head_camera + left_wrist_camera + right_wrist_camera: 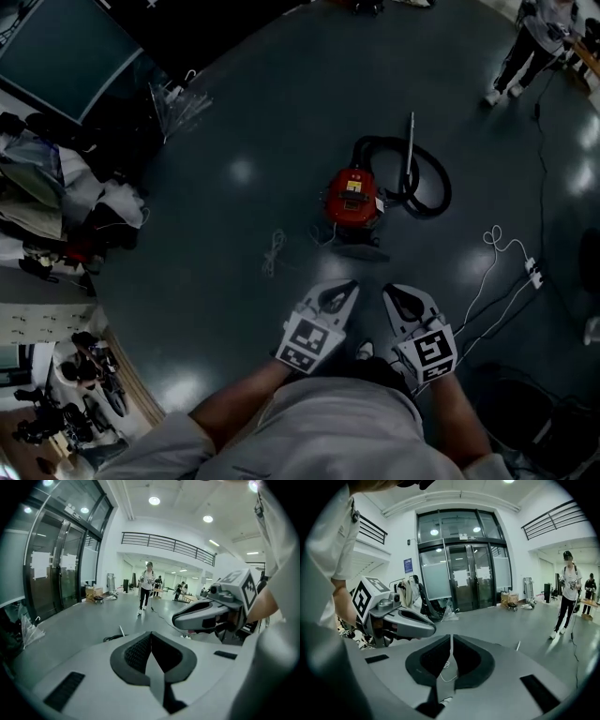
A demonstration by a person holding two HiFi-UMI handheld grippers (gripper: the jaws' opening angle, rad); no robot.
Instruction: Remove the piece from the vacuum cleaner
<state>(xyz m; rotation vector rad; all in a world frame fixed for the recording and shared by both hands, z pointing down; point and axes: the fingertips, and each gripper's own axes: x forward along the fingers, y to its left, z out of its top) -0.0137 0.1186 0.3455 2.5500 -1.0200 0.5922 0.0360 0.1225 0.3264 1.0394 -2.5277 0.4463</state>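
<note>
Approach stage: left tongs and right tongs, both pressed together and empty, hang short of the vacuum ahead. Next, I judge, they must close in and spread for the grab.

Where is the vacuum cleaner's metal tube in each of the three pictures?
Head view: metal tube right of centre, across the black hose loop.
Left gripper view: left of centre, below the middle.
Right gripper view: right of centre, low.
Shared landmark: the standing person in white.
</note>
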